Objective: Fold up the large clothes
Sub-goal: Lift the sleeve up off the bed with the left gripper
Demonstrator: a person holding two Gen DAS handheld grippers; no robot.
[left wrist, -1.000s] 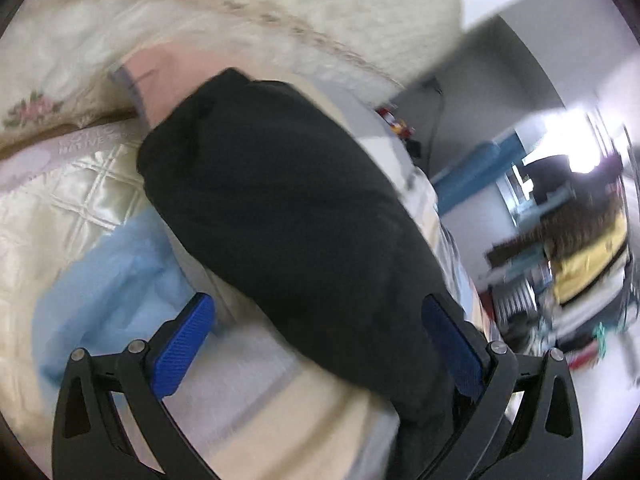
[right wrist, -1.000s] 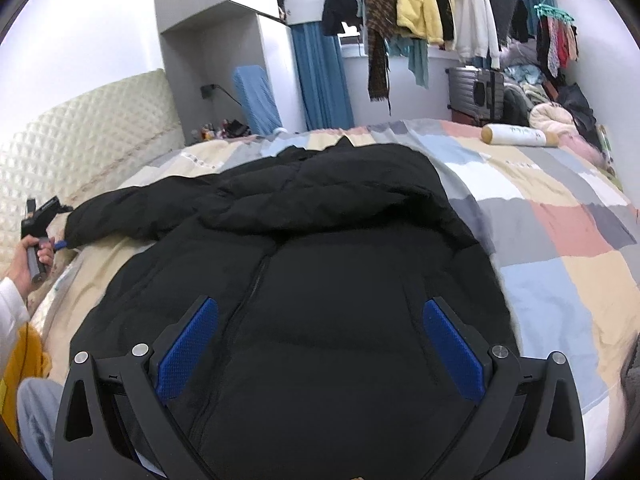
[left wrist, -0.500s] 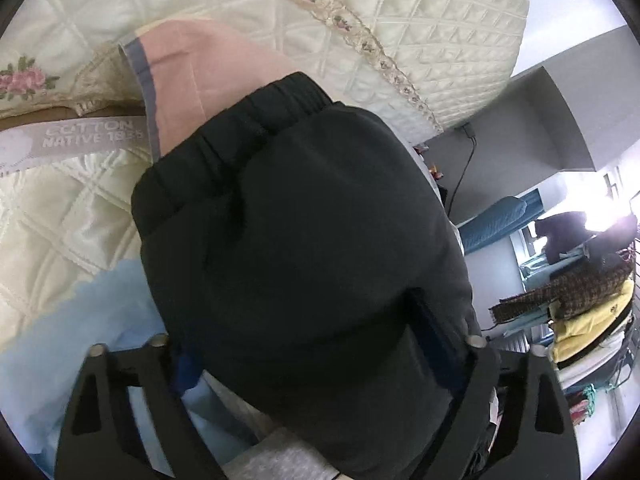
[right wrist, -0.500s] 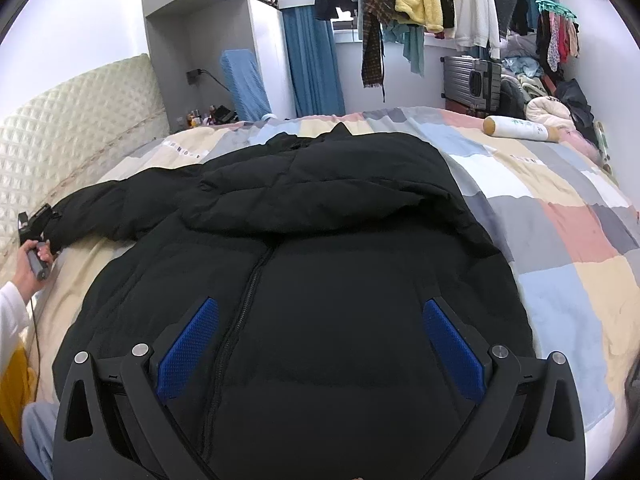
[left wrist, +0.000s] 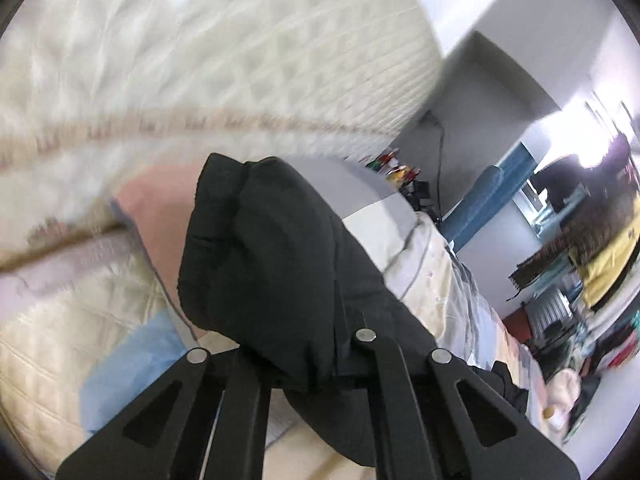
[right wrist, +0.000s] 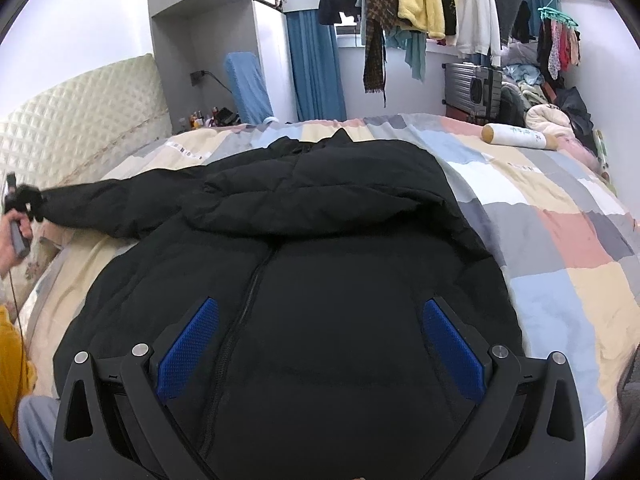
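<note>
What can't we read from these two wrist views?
- Left gripper pads, left wrist view: buried under the black sleeve they are clamped on.
- Headboard, same view: motion-blurred, pattern unreadable.
- Jacket hem, right wrist view: cut off by the bottom edge and the open right gripper.
- Far sleeve, right wrist view: no second sleeve can be made out.
- Label on the roll: too small.
</note>
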